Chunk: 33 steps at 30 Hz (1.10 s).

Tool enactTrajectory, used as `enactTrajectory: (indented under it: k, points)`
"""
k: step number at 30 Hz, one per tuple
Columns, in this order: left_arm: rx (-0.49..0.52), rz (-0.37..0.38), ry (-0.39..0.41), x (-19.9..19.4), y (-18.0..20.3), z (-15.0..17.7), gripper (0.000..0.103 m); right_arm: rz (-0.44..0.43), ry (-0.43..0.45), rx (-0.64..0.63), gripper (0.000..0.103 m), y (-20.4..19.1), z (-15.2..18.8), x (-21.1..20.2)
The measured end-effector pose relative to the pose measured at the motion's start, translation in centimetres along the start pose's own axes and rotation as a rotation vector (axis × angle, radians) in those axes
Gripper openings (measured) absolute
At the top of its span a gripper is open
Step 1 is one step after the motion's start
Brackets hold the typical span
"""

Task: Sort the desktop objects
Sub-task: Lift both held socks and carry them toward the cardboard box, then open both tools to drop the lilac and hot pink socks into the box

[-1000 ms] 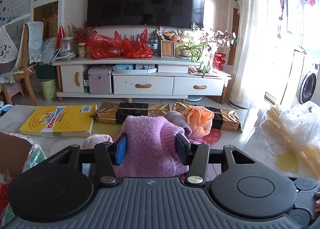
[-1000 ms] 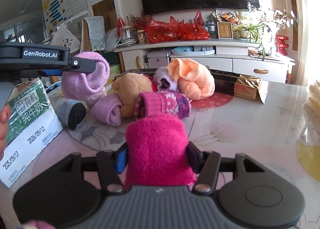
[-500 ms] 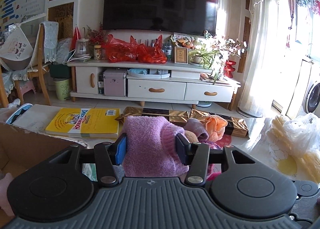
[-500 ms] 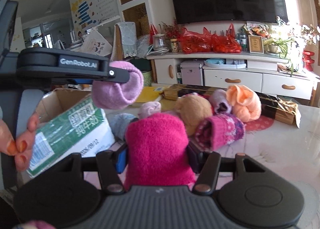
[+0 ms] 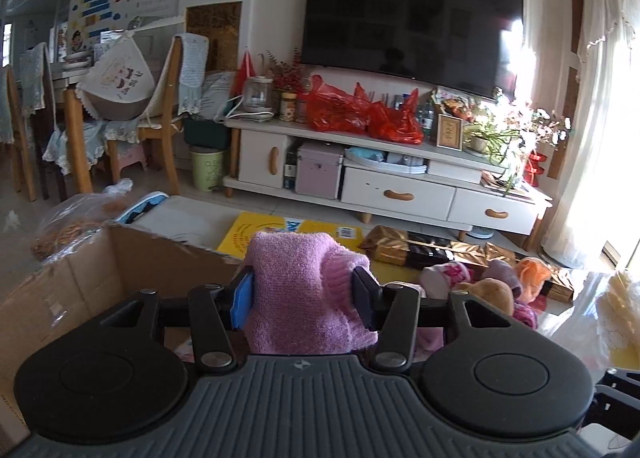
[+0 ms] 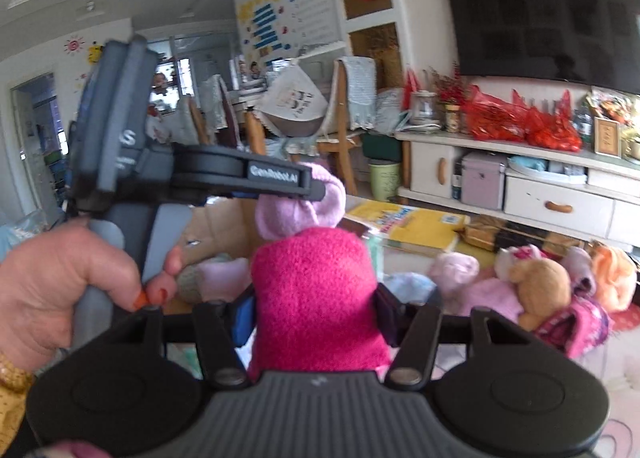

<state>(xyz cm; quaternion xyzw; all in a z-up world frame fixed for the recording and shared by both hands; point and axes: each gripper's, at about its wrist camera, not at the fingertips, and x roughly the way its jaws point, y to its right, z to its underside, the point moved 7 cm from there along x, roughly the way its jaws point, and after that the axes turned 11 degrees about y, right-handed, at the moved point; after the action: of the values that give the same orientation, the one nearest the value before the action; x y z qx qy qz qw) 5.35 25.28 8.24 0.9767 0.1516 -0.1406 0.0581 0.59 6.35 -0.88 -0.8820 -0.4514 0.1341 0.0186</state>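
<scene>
My left gripper (image 5: 304, 290) is shut on a light purple rolled sock (image 5: 304, 282), held in the air over the near wall of a cardboard box (image 5: 80, 282). In the right wrist view that same left gripper (image 6: 312, 187) shows from the side with the purple sock (image 6: 304, 213) in it and a person's hand (image 6: 60, 282) on its handle. My right gripper (image 6: 316, 312) is shut on a bright pink rolled sock (image 6: 316, 294), just behind and below the left one. Several more rolled socks (image 6: 536, 290) lie in a heap on the table at the right.
A yellow book (image 6: 412, 223) and gold-wrapped boxes (image 5: 404, 250) lie on the table's far side. A white plastic bag (image 5: 616, 306) sits at the right edge. Beyond the table stand a white TV cabinet (image 5: 400, 185), wooden chairs (image 5: 160, 117) and a green bin (image 5: 208, 169).
Both grippers have swung left and upward with their socks, from over the sock heap to the cardboard box. The heap now lies to the right in both views.
</scene>
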Motion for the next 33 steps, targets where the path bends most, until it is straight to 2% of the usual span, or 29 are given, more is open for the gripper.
enactTrajectory:
  k: [8, 14, 18, 20, 24, 26, 30, 33]
  points:
    - [-0.057, -0.099, -0.041, 0.0, -7.2, 0.8, 0.062, -0.103, -0.011, -0.040, 0.058, -4.7, -0.4, 2.5]
    - [-0.078, -0.125, -0.064, 0.1, -9.1, 1.5, 0.064, -0.133, -0.058, -0.075, 0.060, -6.8, 0.8, 4.7]
    - [-0.089, -0.129, -0.066, 0.6, -8.7, 1.7, 0.066, -0.121, -0.080, -0.069, 0.063, -7.0, 1.5, 5.3]
    - [-0.092, -0.128, -0.060, 0.6, -8.6, 1.6, 0.075, -0.118, -0.070, -0.072, 0.066, -7.1, 1.6, 5.1]
    - [-0.098, -0.118, -0.050, 0.8, -7.9, 1.4, 0.086, -0.112, -0.050, -0.069, 0.066, -6.9, 1.5, 4.3]
    - [-0.097, -0.105, -0.035, 0.9, -7.2, 1.0, 0.101, -0.109, -0.037, -0.063, 0.069, -6.7, 1.5, 3.9]
    - [-0.080, -0.096, -0.020, 1.0, -6.0, 0.7, 0.103, -0.087, -0.019, -0.060, 0.070, -6.3, 1.5, 3.0]
    - [-0.075, -0.091, -0.017, 0.9, -5.0, 0.6, 0.103, -0.067, -0.001, -0.052, 0.076, -5.7, 1.5, 2.1]
